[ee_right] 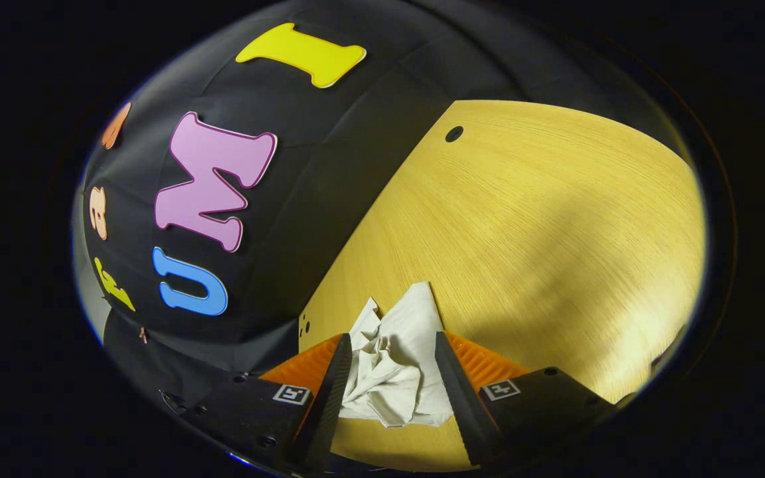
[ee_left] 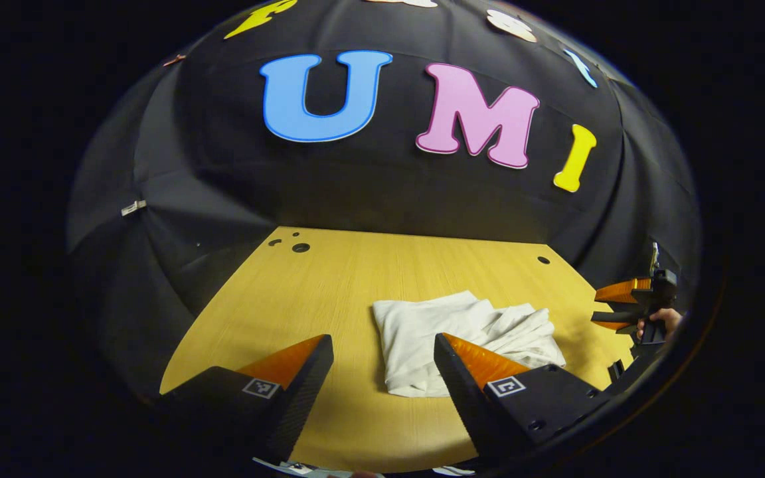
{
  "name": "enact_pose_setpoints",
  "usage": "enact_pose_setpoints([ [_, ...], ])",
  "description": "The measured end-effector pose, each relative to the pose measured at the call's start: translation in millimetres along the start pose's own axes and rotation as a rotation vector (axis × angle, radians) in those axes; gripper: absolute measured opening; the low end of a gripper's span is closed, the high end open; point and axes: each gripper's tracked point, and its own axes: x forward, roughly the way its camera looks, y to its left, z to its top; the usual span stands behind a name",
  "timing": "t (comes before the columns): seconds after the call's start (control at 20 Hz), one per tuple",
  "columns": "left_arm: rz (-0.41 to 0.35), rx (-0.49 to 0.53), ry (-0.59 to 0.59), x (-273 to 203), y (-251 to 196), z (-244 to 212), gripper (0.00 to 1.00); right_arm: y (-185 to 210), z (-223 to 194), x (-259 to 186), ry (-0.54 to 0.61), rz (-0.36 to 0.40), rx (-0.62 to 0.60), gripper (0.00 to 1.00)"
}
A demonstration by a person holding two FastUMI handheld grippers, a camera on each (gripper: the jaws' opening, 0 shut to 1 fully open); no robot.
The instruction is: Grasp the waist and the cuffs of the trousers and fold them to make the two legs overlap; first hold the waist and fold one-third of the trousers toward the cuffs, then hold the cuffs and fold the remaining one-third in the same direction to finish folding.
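The white trousers [ee_left: 462,338] lie folded into a compact, rumpled bundle on the wooden table [ee_left: 329,279]. My left gripper [ee_left: 382,336] is open above the table's near side, and the bundle's left edge shows between its fingers, farther off. At the right edge of the left gripper view a hand [ee_left: 663,321] holds my right gripper [ee_left: 594,304] open, level with the bundle and clear of it to its right. In the right gripper view the right gripper [ee_right: 390,334] is open, and the crumpled trousers [ee_right: 392,358] show in its gap, lying on the table [ee_right: 522,219].
The black cloth wall [ee_left: 369,192] closes the table's far side and left side. Small round holes [ee_left: 301,247] sit near the far left corner, and another hole [ee_right: 453,134] near the far right corner. Bare wood surrounds the bundle.
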Motion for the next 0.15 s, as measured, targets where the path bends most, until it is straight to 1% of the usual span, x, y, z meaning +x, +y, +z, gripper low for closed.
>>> enact_pose_setpoints([
  [0.15,0.012,-0.002,0.011,-9.5,8.9,-6.3,0.98,1.2,3.1,-1.1,-0.009,-0.013,-0.012,0.78],
])
